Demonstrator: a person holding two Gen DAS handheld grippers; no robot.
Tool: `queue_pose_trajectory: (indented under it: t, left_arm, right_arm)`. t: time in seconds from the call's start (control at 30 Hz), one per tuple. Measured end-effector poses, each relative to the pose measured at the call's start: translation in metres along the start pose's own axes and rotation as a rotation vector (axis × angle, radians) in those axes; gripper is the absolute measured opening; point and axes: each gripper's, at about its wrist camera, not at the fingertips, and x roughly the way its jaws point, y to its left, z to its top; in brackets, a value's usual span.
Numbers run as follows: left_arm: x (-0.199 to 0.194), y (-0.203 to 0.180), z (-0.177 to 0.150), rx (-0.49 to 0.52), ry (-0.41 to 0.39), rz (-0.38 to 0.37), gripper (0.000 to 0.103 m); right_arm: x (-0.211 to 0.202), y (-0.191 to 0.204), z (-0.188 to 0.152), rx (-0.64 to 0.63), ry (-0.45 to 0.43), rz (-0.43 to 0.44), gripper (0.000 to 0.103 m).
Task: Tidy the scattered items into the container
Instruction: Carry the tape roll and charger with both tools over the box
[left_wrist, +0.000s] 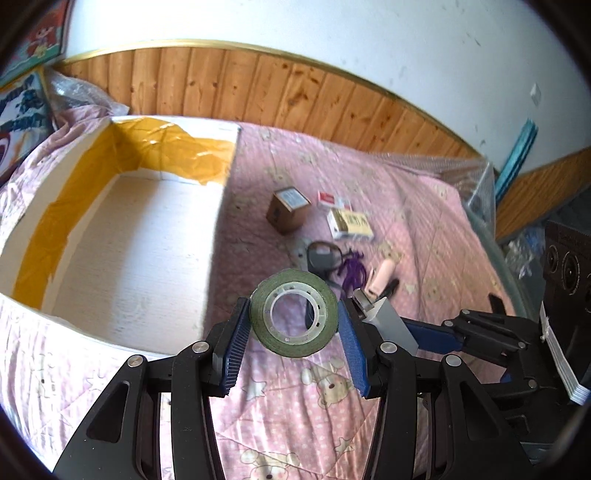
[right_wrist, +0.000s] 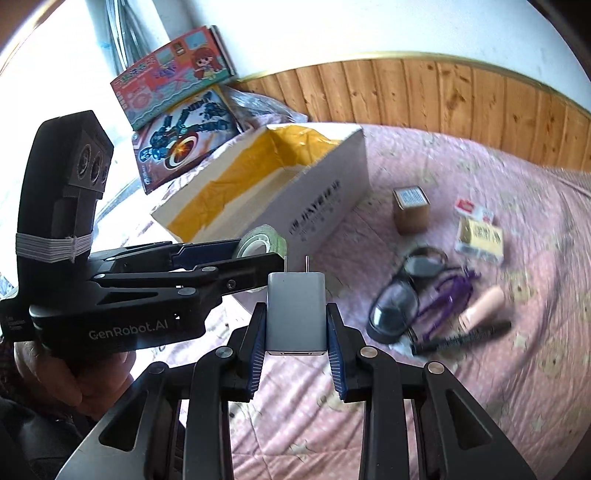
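The left gripper (left_wrist: 293, 325) clamps the tape (left_wrist: 293, 318) beside the open box's (left_wrist: 218, 236) rim. The right gripper (right_wrist: 296, 325) clamps the charger (right_wrist: 296, 310); blur hides the loose items' details.

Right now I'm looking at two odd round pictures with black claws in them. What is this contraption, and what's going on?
No robot here: a person holds a pair of hand-held tongs in each hand, each with a wide-angle camera looking along its fingers. One picture comes from each. The left tongs grip a green tape roll; the right tongs grip a grey charger plug. Both hover over a pink bedspread. A cardboard box waits, nothing visible inside. Goggles, a small brown box, a mascara wand and packets still lie scattered.
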Motion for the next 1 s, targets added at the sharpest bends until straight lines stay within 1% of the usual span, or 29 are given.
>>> queue_pose_trajectory:
  t: [0.37,0.53,1.0]
  left_arm:
    - [-0.029,0.034,0.020,-0.075,-0.071,-0.019,0.049]
    - [-0.036,0.048,0.027,-0.096,-0.087,-0.023,0.049]
    - [-0.044,0.089,0.054,-0.162,-0.114,0.006,0.049]
  right_arm:
    - [0.003,0.033,0.038,-0.068,-0.015,0.010,0.032]
    - [0.009,0.043,0.055,-0.070,-0.014,0.029,0.032]
    - [0.037,0.064,0.095,-0.088,0.005,0.064,0.032]
